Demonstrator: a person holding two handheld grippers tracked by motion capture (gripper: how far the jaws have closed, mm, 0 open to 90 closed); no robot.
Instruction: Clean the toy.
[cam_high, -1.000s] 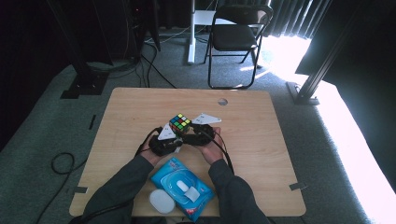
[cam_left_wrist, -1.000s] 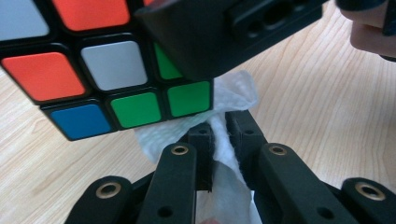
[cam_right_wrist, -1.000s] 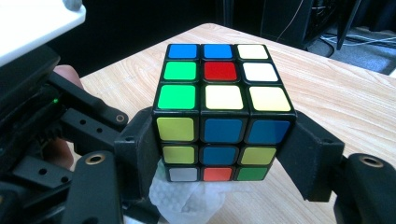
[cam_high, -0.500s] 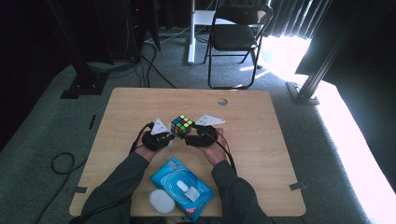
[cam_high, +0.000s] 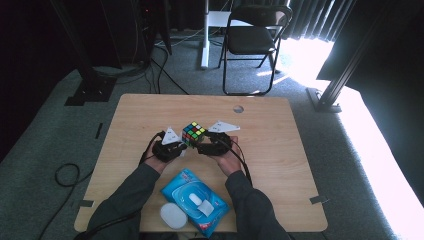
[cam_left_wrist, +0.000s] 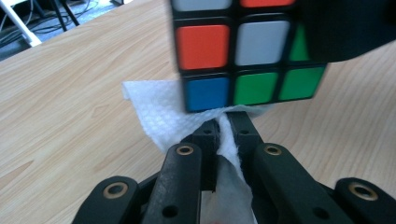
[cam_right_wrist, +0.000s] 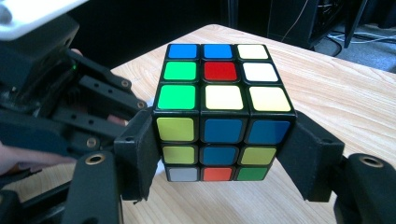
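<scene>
The cube (cam_right_wrist: 224, 112) sits clamped between the 2 jaws of the right tool (cam_right_wrist: 224, 154), held just above the surface (cam_high: 280, 150) near its middle; in the high view it (cam_high: 193, 134) lies between the 2 hands. The wipe (cam_left_wrist: 173, 121) is pinched in the left tool (cam_left_wrist: 229, 135), whose jaws stand nearly together on the white sheet, its free end spread just under the cube's lower face.

Since a second ago the left tool (cam_high: 175, 147) has moved from the near side of the cube to right beside it, and its jaws have just been closing further on the wipe. The right tool (cam_high: 212, 146) has kept its place and its grip. My reading is that the cleaning stroke is about to start or just starting: the wipe is at the cube's bottom edge, though whether it touches the face is hard to tell from the left gripper view.

Near the person's edge of the surface lies the blue pack (cam_high: 197, 200) of wipes, flat, its lid (cam_high: 197, 200) apparently open with a bit of white showing at the slot. A white oval object (cam_high: 173, 216) rests just beside the pack, at its left.
</scene>
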